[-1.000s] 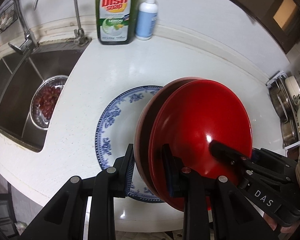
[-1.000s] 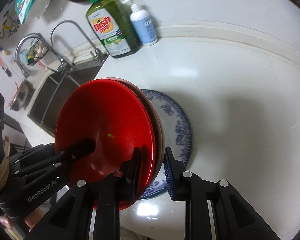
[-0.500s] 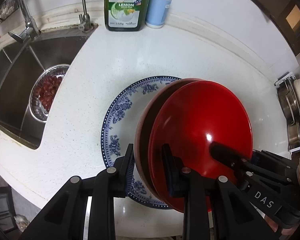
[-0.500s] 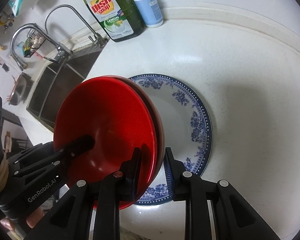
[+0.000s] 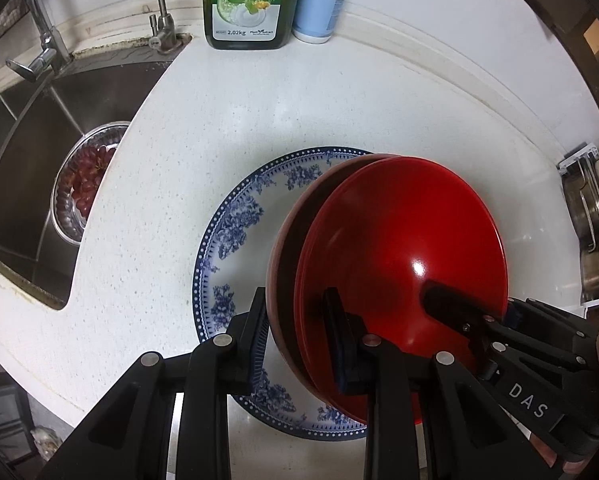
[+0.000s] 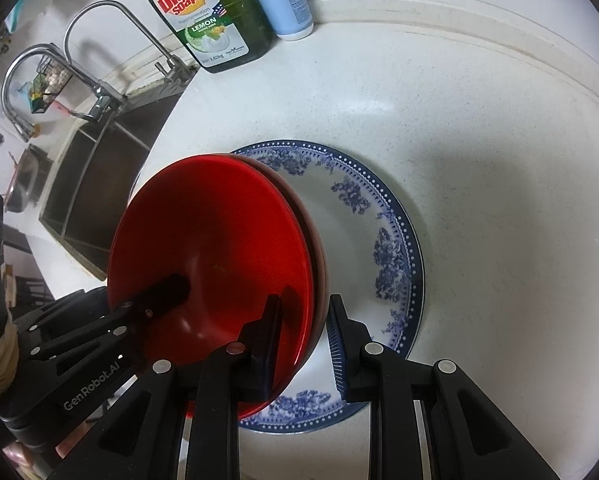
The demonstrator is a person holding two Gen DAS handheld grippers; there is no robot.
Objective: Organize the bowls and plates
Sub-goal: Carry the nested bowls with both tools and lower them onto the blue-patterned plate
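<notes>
Two nested red bowls [image 5: 403, 248] are held between both grippers just above a blue-and-white plate [image 5: 251, 216] on the white counter. My left gripper [image 5: 299, 328] is shut on the bowls' rim, one finger inside, one outside. My right gripper [image 6: 305, 340] is shut on the opposite rim of the red bowls [image 6: 215, 256], and its finger shows in the left wrist view [image 5: 455, 308]. The plate [image 6: 379, 224] lies flat beneath the bowls, partly hidden by them. I cannot tell if the bowls touch the plate.
A green dish soap bottle [image 5: 245, 4] and a blue-white pump bottle [image 5: 319, 0] stand at the back wall. A steel sink [image 5: 39, 128] with a colander of red grapes [image 5: 85, 180] lies left. A dish rack with pots [image 5: 587, 232] stands right.
Both grippers have carried the red bowls forward and down over the blue-and-white plate; the plate and soap bottles now appear closer. The grip on the bowls is unchanged.
</notes>
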